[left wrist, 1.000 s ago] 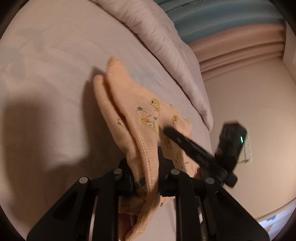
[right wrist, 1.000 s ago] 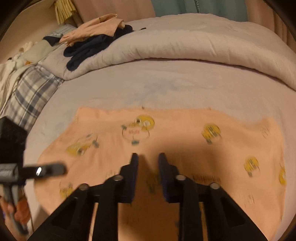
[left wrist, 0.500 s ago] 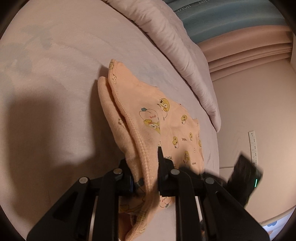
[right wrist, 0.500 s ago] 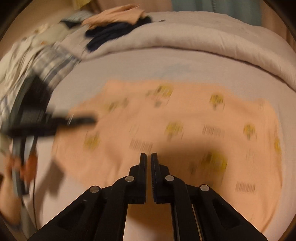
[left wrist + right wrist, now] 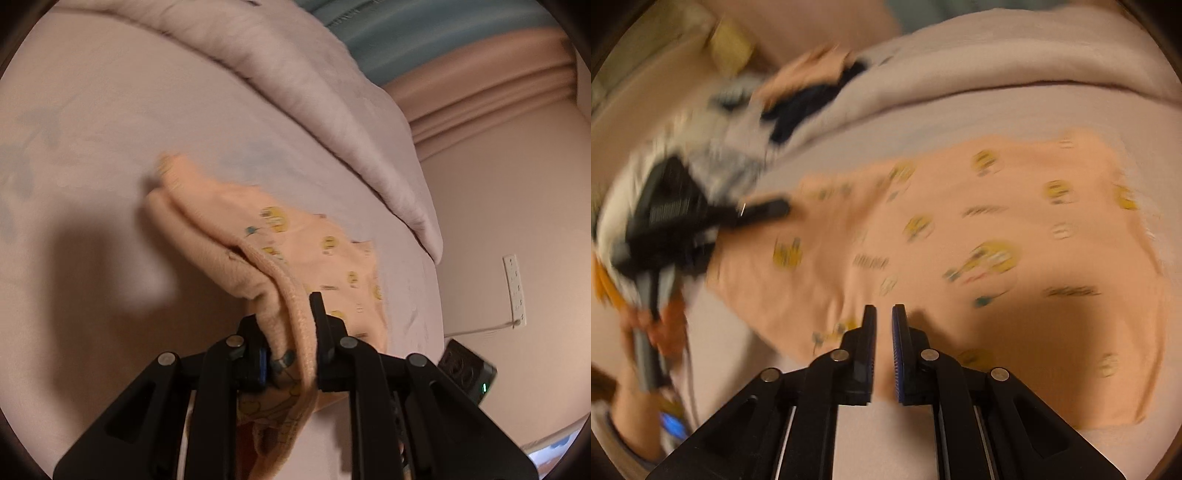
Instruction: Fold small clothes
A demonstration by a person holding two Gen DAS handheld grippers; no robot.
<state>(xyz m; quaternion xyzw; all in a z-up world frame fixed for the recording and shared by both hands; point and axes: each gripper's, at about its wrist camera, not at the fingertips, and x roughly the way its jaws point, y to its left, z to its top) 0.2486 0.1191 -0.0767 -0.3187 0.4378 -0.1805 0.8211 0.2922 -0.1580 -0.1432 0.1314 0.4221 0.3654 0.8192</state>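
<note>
A small peach garment (image 5: 295, 240) with yellow cartoon prints lies on the pale pink bed sheet (image 5: 92, 129). My left gripper (image 5: 291, 314) is shut on its thick hemmed edge and holds that edge lifted off the sheet, folded into a ridge. In the right wrist view the garment (image 5: 997, 221) spreads mostly flat, and the left gripper (image 5: 764, 208) grips its left edge. My right gripper (image 5: 884, 314) hovers over the garment's near edge, jaws shut with nothing between them. The picture is blurred by motion.
A rolled pale duvet (image 5: 314, 92) runs along the far side of the bed. Dark and peach clothes (image 5: 812, 96) are piled on it, beside a plaid cloth (image 5: 731, 162). A wall socket strip (image 5: 515, 288) is on the right wall. A hand (image 5: 646, 325) holds the left gripper.
The right gripper's jaws closed and it swung sideways over the garment toward the near edge. The left gripper lifted the held edge and pulled it slightly.
</note>
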